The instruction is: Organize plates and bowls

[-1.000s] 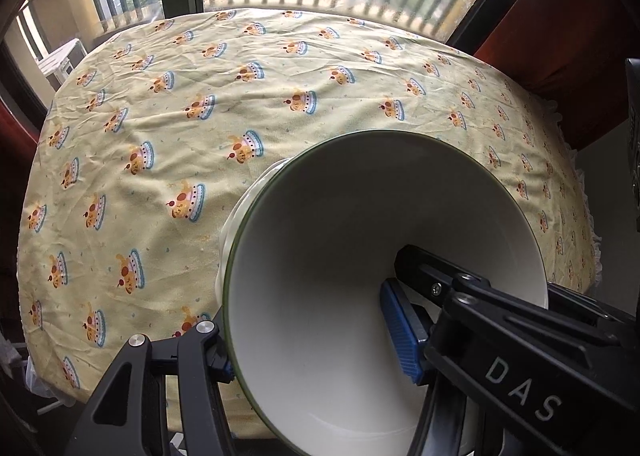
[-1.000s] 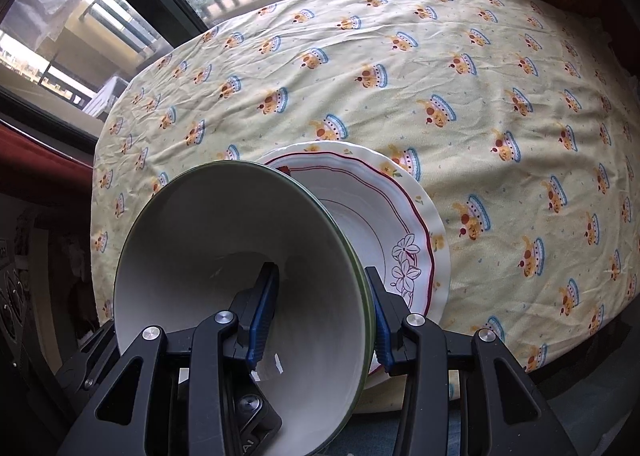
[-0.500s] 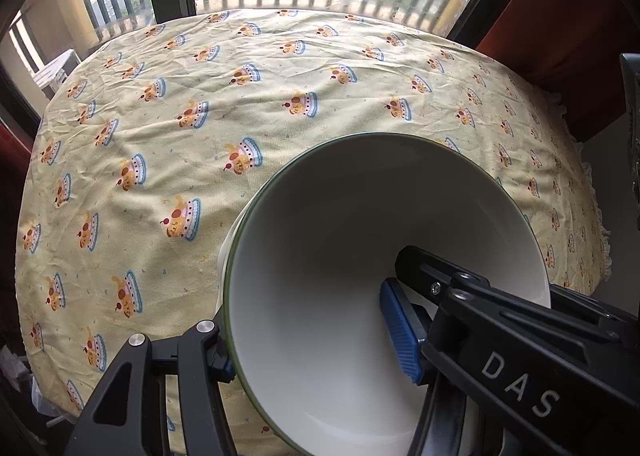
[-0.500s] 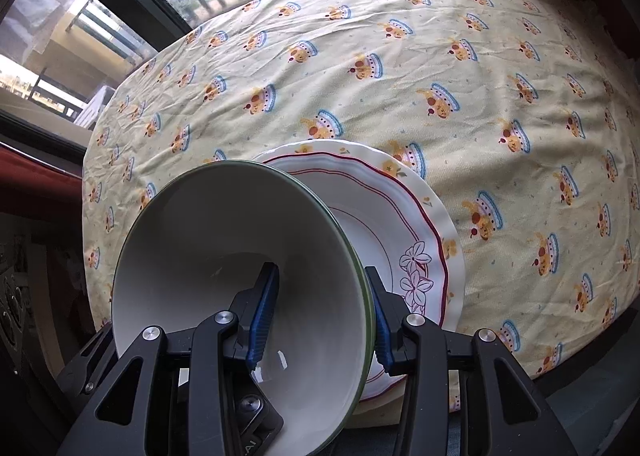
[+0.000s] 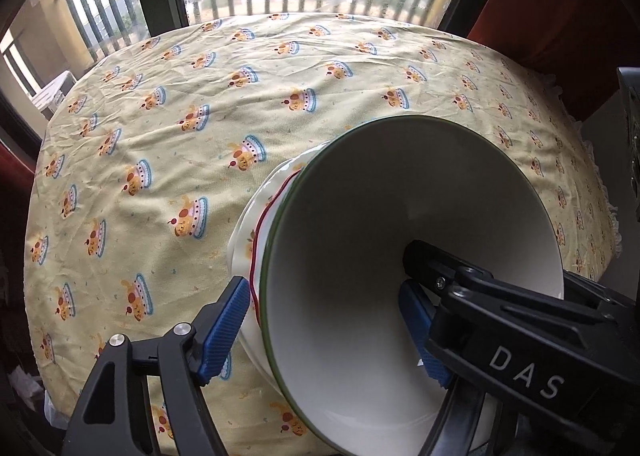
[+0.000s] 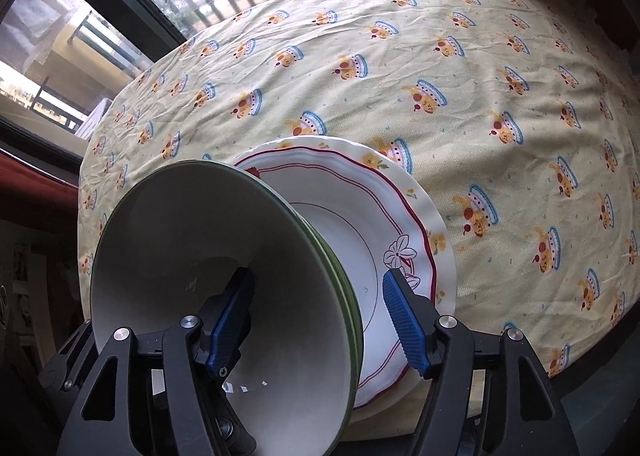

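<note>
Blue ribbed pads stand clear of the bowl wall on both sides: the left tool and the right tool have just been opening, released, with the rim between their jaws. The green-rimmed white bowl sits nested on the red-trimmed plates near the desk's front edge. Judged, this is the release after stacking. Next calls for lifting both tools straight away without nudging the rim. Both point steeply down.
</note>
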A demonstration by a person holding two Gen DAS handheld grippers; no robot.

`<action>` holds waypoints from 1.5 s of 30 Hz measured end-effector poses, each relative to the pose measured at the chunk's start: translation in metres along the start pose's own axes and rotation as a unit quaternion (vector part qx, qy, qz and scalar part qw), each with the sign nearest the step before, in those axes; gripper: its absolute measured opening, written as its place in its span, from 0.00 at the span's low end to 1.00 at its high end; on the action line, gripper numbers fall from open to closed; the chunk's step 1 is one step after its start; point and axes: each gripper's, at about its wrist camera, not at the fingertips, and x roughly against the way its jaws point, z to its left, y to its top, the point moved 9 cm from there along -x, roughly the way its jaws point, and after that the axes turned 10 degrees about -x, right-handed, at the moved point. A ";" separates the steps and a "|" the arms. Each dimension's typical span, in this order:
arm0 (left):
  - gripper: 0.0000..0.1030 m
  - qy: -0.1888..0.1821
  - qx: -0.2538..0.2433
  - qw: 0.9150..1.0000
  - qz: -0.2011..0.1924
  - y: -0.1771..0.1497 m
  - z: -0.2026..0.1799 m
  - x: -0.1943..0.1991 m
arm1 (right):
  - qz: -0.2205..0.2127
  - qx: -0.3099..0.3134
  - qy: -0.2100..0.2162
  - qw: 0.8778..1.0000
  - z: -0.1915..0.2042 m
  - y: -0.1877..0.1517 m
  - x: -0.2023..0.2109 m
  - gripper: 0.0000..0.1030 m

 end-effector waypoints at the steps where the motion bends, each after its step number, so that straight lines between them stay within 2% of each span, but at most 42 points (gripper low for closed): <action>1: 0.77 0.002 -0.006 1.000 -0.003 -0.001 -0.001 0.001 | -0.006 0.004 -0.006 1.000 -0.001 -0.002 0.001 0.71; 7: 0.81 0.022 -0.015 0.999 -0.021 -0.002 0.006 0.009 | -0.064 -0.003 -0.027 0.998 -0.009 -0.008 0.021 0.77; 12: 0.85 0.065 -0.027 0.995 -0.065 0.002 0.012 0.031 | -0.097 0.019 -0.046 0.994 -0.007 -0.009 0.043 0.77; 19: 0.86 0.081 -0.001 0.990 -0.116 0.001 0.013 0.058 | -0.140 0.041 -0.038 0.989 -0.009 -0.009 0.075 0.77; 22: 0.86 0.100 0.013 0.985 -0.139 -0.003 0.015 0.064 | -0.166 0.057 -0.029 0.984 -0.012 -0.010 0.088 0.84; 25: 0.86 0.122 0.031 0.980 -0.153 -0.008 0.016 0.074 | -0.186 0.070 -0.021 0.980 -0.020 -0.011 0.096 0.85; 30: 0.90 0.145 0.057 0.967 -0.202 -0.019 0.015 0.090 | -0.215 0.070 0.000 0.974 -0.036 -0.016 0.114 0.85; 34: 0.90 0.158 0.059 0.959 -0.228 -0.033 0.008 0.101 | -0.248 0.102 -0.011 0.963 -0.050 -0.024 0.123 0.85; 36: 0.95 0.174 0.052 0.953 -0.242 -0.039 0.003 0.107 | -0.261 0.109 -0.015 0.959 -0.059 -0.029 0.125 0.85; 38: 0.97 0.172 0.058 0.952 -0.247 -0.046 -0.001 0.110 | -0.265 0.107 -0.013 0.958 -0.069 -0.035 0.125 0.85; 41: 0.98 0.145 0.074 0.953 -0.256 -0.052 -0.009 0.110 | -0.272 0.095 -0.002 0.957 -0.081 -0.042 0.128 0.85; 45: 0.98 0.151 0.065 0.952 -0.259 -0.056 -0.023 0.108 | -0.289 0.091 0.008 0.953 -0.089 -0.047 0.137 0.86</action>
